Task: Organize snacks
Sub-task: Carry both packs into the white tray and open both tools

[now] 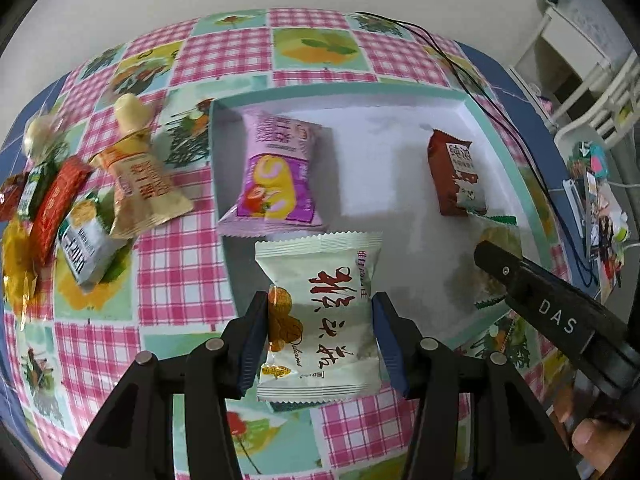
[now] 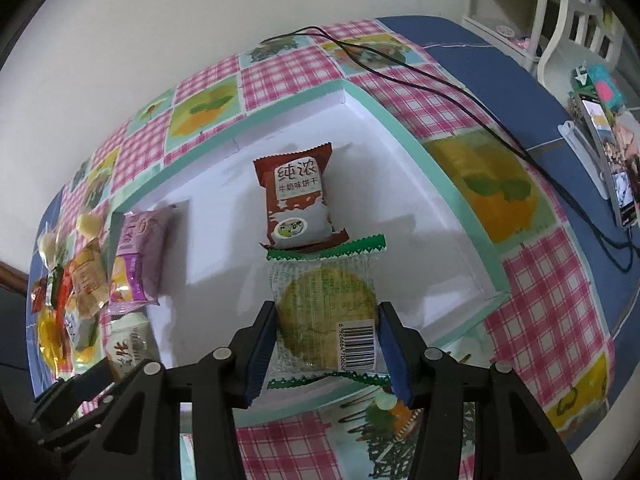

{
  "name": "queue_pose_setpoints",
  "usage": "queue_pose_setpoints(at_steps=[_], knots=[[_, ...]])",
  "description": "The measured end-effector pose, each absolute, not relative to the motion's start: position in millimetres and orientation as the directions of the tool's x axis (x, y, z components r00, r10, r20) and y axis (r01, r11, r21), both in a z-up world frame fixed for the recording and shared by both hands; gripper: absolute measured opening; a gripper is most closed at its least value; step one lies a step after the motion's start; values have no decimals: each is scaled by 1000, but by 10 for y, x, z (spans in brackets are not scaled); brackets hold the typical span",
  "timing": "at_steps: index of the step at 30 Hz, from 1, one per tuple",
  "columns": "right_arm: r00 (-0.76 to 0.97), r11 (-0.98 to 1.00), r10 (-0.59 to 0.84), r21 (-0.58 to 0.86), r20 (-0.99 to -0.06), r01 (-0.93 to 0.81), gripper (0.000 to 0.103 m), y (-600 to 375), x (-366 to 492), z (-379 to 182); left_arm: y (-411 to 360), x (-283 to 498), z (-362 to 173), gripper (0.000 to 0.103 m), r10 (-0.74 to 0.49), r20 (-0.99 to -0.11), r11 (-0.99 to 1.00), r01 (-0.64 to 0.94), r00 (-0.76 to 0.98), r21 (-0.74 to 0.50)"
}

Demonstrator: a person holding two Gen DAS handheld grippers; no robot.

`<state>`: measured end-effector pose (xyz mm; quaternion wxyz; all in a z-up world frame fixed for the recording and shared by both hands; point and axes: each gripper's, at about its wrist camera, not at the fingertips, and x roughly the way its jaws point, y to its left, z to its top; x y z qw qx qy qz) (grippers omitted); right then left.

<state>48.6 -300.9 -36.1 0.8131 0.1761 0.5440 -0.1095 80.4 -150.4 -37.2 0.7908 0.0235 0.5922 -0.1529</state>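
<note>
Right gripper (image 2: 326, 346) clamps a clear green-edged cookie packet (image 2: 326, 312) over the white shallow tray with mint rim (image 2: 452, 184). A brown milk-biscuit packet (image 2: 298, 202) lies just beyond it; a purple snack packet (image 2: 138, 256) leans at the tray's left wall.

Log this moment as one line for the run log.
left gripper: holds pale packet | right gripper: holds green-edged packet over tray | in tray: purple, brown packets

Pink gingham tablecloth (image 1: 224, 52), mint-rimmed white tray (image 2: 452, 184), purple packet (image 1: 276, 176)
</note>
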Motion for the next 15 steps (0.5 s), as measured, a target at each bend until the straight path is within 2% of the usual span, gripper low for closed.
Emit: queue_pose_setpoints(at_steps=[6,8,15], knots=[[394,921,18,169,-919,351,53,-2967,518,-357,-1507,801,-384,54,-222,-942,951,270,251,-152],[394,923,20,168,-919,346,53,-2950,524,-356,-1503,807,-374,63,-226,-940,951,267,254,-157],[395,933,17,157,-918,325,54,-2891,544,-334,-1454,818,-340,68,-227,-941,953,257,252,-161]])
